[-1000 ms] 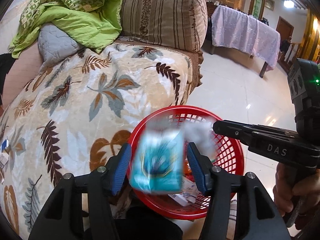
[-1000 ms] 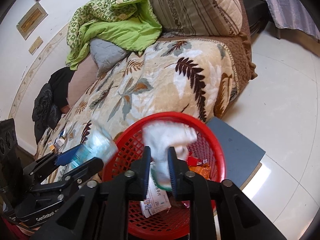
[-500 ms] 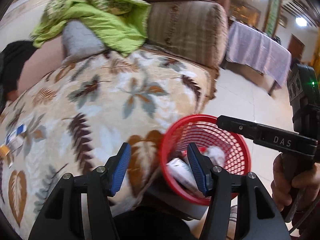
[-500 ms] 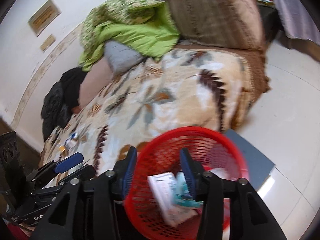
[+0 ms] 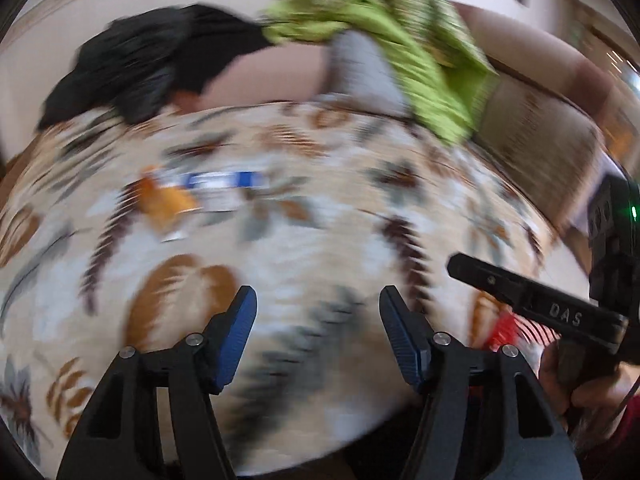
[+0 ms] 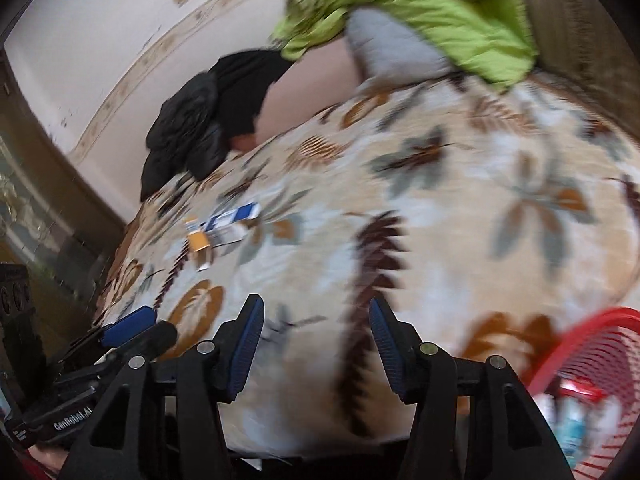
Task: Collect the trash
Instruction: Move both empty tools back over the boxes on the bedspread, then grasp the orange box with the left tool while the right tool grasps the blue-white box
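- Hovering above the leaf-patterned blanket [image 5: 320, 240] on the bed, held the left gripper [image 5: 316, 296] with fingers spread, just opened wider, with nothing between them.
- Held the right gripper [image 6: 315, 304] in the same way: fingers apart, also just opened, and empty.
- Found the trash to collect far ahead on the blanket: a blue-and-white box [image 6: 236, 216] just beside an orange packet [image 6: 199, 240], well apart from both grippers.
- Found the red basket [image 6: 580, 344] low on the right, beside the bed, already with some packets inside.
- Could easily have pinched soft blanket together with a flat box, because of loose fabric under thin things.
- Could have knocked one gripper against the other, with both pieces so close together.
- Could have pushed the light packet away instead of taking it, with a low or fast approach.
- Could not tell exact shapes or edges through the heavy blur, so judged a wrong aim possible.
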{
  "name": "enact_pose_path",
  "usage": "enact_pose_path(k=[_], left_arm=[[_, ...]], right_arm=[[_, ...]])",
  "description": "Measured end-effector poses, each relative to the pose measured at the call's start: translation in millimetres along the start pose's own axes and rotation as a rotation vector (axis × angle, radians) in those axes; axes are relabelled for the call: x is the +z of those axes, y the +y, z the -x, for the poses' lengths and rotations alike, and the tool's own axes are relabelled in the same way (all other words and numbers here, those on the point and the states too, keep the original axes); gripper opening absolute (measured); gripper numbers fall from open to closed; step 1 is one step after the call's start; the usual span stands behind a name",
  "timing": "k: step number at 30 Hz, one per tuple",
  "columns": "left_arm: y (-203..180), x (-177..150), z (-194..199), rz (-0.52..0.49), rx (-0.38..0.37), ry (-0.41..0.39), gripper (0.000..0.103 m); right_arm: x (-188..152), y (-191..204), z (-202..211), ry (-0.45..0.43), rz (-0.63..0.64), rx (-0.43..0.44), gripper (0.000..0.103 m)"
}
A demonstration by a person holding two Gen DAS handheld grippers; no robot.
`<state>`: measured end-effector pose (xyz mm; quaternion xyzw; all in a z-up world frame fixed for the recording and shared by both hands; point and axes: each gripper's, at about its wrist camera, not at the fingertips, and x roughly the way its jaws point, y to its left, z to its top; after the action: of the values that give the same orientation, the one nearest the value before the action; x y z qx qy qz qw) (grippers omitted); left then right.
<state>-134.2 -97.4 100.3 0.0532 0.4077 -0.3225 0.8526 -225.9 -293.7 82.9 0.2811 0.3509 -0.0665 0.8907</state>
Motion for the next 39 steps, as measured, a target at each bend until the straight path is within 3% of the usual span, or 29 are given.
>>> enact_pose_path(k=[5, 9, 16, 22, 25, 27, 30, 34, 37, 39], left_arm=[[76.5, 17.6, -7.2, 0.177, 0.122, -0.013, 0.065], [119.7, 36.0, -29.2, 0.294, 0.145, 0.01, 0.068], [165.3, 77.3, -98.0, 0.497, 0.078, 0.071, 0.072], [185.0, 77.9, -151.7, 0.634, 0.037, 0.14, 0.074], [185.8, 73.5, -155.4, 0.619, 0.039, 0.085, 0.073], [184.4, 72.7, -153.6, 0.581, 0.035, 0.067, 0.055], [188.8, 65.7, -145.1, 0.561, 0.012, 0.048, 0.054], [194.6, 52.2, -123.4, 0.539, 0.021, 0.043, 0.053], [195.2, 38.6, -101.5, 0.514, 0.018, 0.029, 0.053], [194.6, 29.4, -87.8, 0.495, 0.026, 0.018, 0.053]], right_arm=[[10.1, 43.4, -62.0, 0.033, 0.054, 0.007, 0.059], [-4.8, 51.6, -88.1, 0.057, 0.058, 0.018, 0.059], [-9.4, 51.0, -91.7, 0.047, 0.065, 0.034, 0.059], [-9.7, 49.4, -88.0, 0.032, 0.063, 0.073, 0.059], [-8.8, 50.3, -89.1, 0.032, 0.06, 0.089, 0.059], [-7.1, 52.5, -91.5, 0.046, 0.067, 0.106, 0.059], [1.8, 60.6, -94.4, 0.055, 0.11, 0.131, 0.059], [40.5, 79.1, -106.1, 0.044, 0.215, 0.15, 0.06], [84.4, 92.0, -132.1, 0.008, 0.257, 0.143, 0.06], [105.4, 98.6, -158.8, 0.034, 0.289, 0.142, 0.061]])
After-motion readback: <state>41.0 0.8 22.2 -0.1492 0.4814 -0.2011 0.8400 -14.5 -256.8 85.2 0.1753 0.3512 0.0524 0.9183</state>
